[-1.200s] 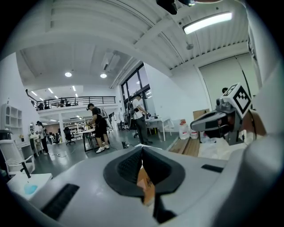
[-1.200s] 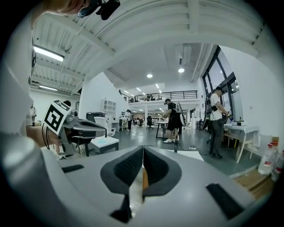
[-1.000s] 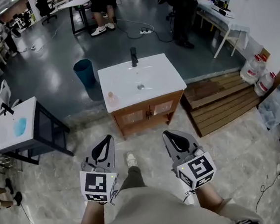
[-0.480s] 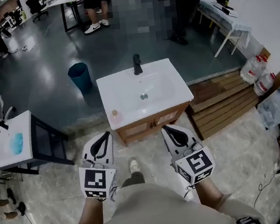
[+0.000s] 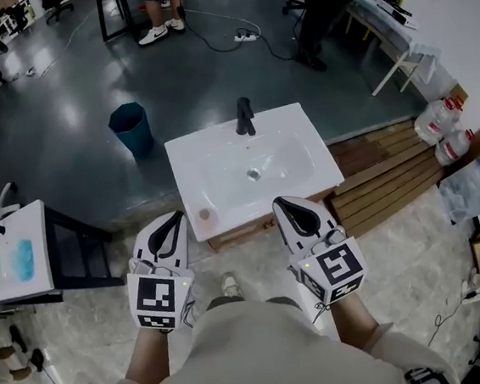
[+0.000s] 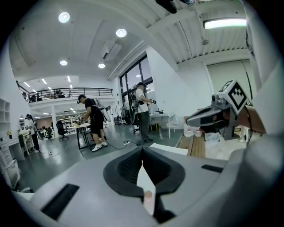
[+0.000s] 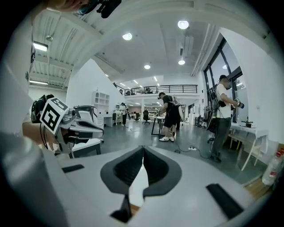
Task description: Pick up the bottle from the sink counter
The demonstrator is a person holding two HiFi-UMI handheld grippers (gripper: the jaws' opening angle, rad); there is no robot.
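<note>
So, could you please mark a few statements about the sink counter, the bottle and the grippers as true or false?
1. The bottle stands on the front left corner of the sink counter. True.
2. The left gripper is shut on the bottle. False: it is shut on nothing; the bottle stands alone.
3. The faucet is black. True.
4. The blue bin stands right of the sink counter. False: it stands to its left.
5. The right gripper is open. False: its jaws are together.

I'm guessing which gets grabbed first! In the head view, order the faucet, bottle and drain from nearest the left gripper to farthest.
1. bottle, front left corner of the sink counter, just beside the left gripper.
2. drain, in the counter's middle.
3. faucet, at its back edge.
</note>
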